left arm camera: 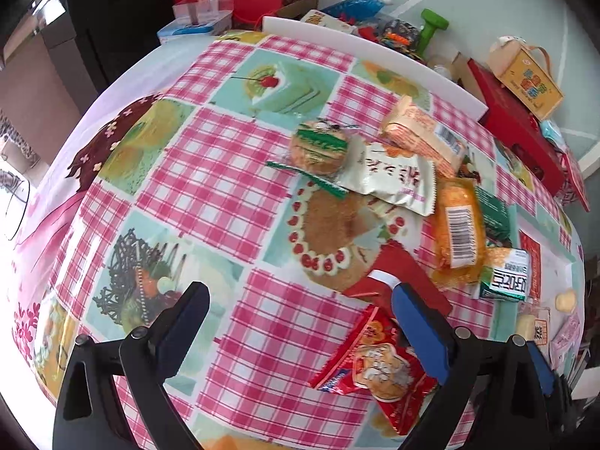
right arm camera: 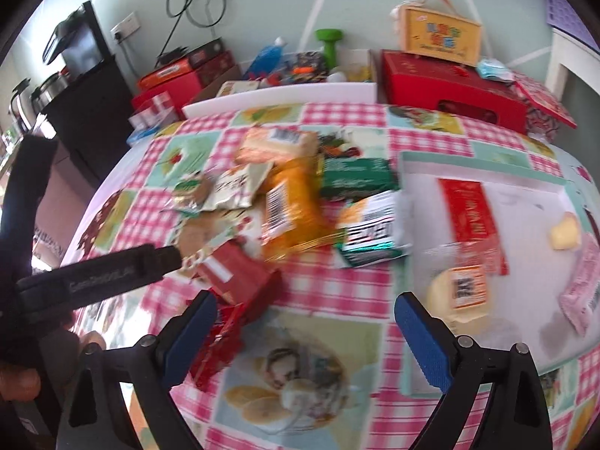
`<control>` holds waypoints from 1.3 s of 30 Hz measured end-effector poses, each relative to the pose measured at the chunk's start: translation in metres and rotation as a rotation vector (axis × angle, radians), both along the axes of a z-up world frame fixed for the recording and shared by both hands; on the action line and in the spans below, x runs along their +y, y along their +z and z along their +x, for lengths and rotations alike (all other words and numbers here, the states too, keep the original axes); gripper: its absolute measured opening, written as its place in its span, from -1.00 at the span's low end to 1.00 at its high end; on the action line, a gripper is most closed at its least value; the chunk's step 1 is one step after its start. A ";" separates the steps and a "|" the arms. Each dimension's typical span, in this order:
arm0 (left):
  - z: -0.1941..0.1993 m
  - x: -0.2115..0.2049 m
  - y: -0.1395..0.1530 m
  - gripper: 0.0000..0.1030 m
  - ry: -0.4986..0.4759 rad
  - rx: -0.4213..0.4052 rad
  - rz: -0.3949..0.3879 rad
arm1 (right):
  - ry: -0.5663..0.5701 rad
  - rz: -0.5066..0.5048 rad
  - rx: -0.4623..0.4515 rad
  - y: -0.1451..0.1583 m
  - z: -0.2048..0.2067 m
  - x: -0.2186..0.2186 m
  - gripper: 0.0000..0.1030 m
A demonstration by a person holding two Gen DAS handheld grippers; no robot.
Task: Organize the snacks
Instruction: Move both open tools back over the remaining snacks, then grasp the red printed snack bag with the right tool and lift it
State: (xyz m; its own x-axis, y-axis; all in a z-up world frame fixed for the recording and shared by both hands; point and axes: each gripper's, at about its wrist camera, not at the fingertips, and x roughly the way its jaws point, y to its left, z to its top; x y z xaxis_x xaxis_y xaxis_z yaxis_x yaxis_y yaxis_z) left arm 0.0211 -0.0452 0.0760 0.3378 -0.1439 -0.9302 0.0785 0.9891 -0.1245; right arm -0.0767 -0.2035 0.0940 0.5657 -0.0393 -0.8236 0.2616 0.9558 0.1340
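A pile of snack packets lies on the checked tablecloth (left arm camera: 210,187): a round biscuit pack (left arm camera: 318,146), a white packet (left arm camera: 393,176), an orange packet (left arm camera: 455,221), a green-and-white box (left arm camera: 506,279) and red packets (left arm camera: 382,367). My left gripper (left arm camera: 300,313) is open and empty above the cloth, its right finger beside the red packets. In the right wrist view my right gripper (right arm camera: 305,326) is open and empty, low over the cloth, between a red packet (right arm camera: 240,273) and a clear tray (right arm camera: 525,195) holding several snacks. The left gripper's arm (right arm camera: 101,277) shows at the left.
Red boxes (right arm camera: 450,93), a yellow carry box (right arm camera: 438,33), a green dumbbell (right arm camera: 330,43) and a blue bottle (right arm camera: 266,58) stand along the table's far edge behind a white board (right arm camera: 281,97). A black cabinet (right arm camera: 90,86) stands at the left.
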 end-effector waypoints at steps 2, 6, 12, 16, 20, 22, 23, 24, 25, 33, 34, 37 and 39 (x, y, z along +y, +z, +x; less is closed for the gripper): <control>0.003 0.006 -0.003 0.90 0.017 0.012 0.007 | 0.022 -0.005 0.015 -0.005 0.004 0.012 0.84; 0.008 0.017 -0.014 0.90 0.039 0.063 -0.041 | 0.050 0.000 0.037 -0.014 0.012 0.031 0.77; 0.011 0.024 -0.020 0.90 0.065 0.088 -0.049 | 0.063 0.005 0.056 -0.025 0.019 0.044 0.72; 0.011 0.025 -0.020 0.90 0.065 0.087 -0.064 | 0.071 0.002 0.053 -0.027 0.021 0.047 0.71; 0.011 0.026 -0.019 0.90 0.064 0.088 -0.063 | 0.083 0.011 0.045 -0.026 0.021 0.050 0.67; 0.011 0.025 -0.019 0.90 0.065 0.090 -0.063 | 0.089 0.030 0.043 -0.026 0.021 0.051 0.64; 0.011 0.025 -0.019 0.90 0.066 0.090 -0.063 | 0.093 0.041 0.043 -0.026 0.021 0.051 0.64; 0.011 0.024 -0.019 0.90 0.066 0.090 -0.062 | 0.099 0.050 0.044 -0.026 0.021 0.052 0.64; 0.011 0.023 -0.020 0.90 0.066 0.089 -0.061 | 0.103 0.053 0.045 -0.027 0.022 0.053 0.63; 0.011 0.022 -0.017 0.90 0.066 0.084 -0.068 | 0.122 0.160 0.050 -0.033 0.022 0.049 0.38; 0.010 0.023 -0.016 0.90 0.066 0.083 -0.070 | 0.123 0.186 0.051 -0.034 0.022 0.048 0.37; 0.010 0.023 -0.014 0.90 0.068 0.078 -0.073 | 0.124 0.231 0.053 -0.036 0.021 0.045 0.25; 0.010 0.024 -0.012 0.90 0.069 0.077 -0.077 | 0.126 0.263 0.055 -0.037 0.021 0.043 0.10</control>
